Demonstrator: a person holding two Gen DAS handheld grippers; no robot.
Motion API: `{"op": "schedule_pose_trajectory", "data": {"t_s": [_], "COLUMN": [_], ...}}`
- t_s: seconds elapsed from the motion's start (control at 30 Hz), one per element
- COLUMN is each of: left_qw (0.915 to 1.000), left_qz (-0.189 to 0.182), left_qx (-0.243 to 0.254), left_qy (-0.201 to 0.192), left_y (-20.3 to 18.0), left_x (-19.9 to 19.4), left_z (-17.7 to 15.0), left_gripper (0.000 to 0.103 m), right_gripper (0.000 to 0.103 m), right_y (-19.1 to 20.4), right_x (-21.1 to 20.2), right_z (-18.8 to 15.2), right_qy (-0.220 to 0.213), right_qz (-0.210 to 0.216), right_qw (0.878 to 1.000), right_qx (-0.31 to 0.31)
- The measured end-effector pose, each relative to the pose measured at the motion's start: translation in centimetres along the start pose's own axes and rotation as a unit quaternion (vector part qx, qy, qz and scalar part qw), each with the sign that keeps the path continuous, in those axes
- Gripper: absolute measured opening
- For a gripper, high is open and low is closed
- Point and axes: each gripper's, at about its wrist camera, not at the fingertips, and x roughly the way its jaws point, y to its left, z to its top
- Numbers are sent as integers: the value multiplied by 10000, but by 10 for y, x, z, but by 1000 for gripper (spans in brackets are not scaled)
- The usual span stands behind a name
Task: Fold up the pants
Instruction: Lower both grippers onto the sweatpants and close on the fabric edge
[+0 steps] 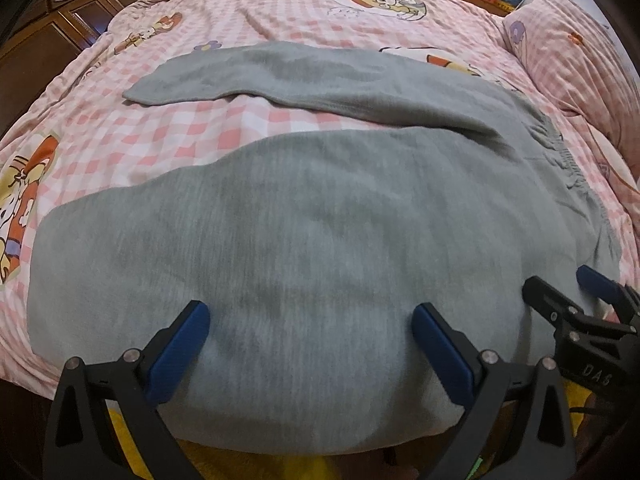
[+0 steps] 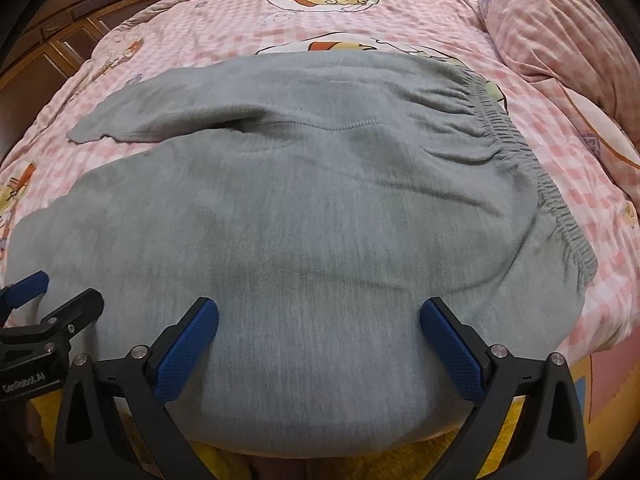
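Bed: pink checked quilt (image 1: 280, 12) with cartoon prints covers it; nothing boxed or binned in view.
Wardrobe: dark wood cabinet (image 1: 60, 20) at far left.
Pants: grey pants (image 2: 320, 208) spread flat mid-bed, elastic waistband (image 2: 532, 160) right, one leg angled far left.
Pillow: matching pillow (image 2: 560, 32) far right.
Left gripper: left gripper (image 1: 310, 332) jaws wide apart over near pant leg, holding nothing.
Right gripper: right gripper (image 2: 318, 328) spread wide, empty, just beside.
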Motion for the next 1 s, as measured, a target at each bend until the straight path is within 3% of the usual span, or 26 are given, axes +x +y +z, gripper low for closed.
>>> {"op": "schedule_pose_trajectory", "data": {"t_s": [0.3, 0.6, 1.0], "left_qw": [9988, 9988, 9976], "left_qz": [-66, -206, -11], "left_qx": [319, 335, 604], "left_qy": [-355, -293, -339], "left_y": [-3, 2, 6], "left_x": [-20, -13, 14], "left_z": [28, 68, 151], "left_gripper": [103, 103, 103], "right_gripper": [103, 103, 103], "right_y": [-15, -44, -89], "right_x": [-19, -18, 3], "right_z": [26, 58, 120], "right_qy": [-215, -200, -122], "right_qz": [107, 74, -134], "right_qw": [9997, 9997, 9997], "right_qx": [-30, 98, 157]}}
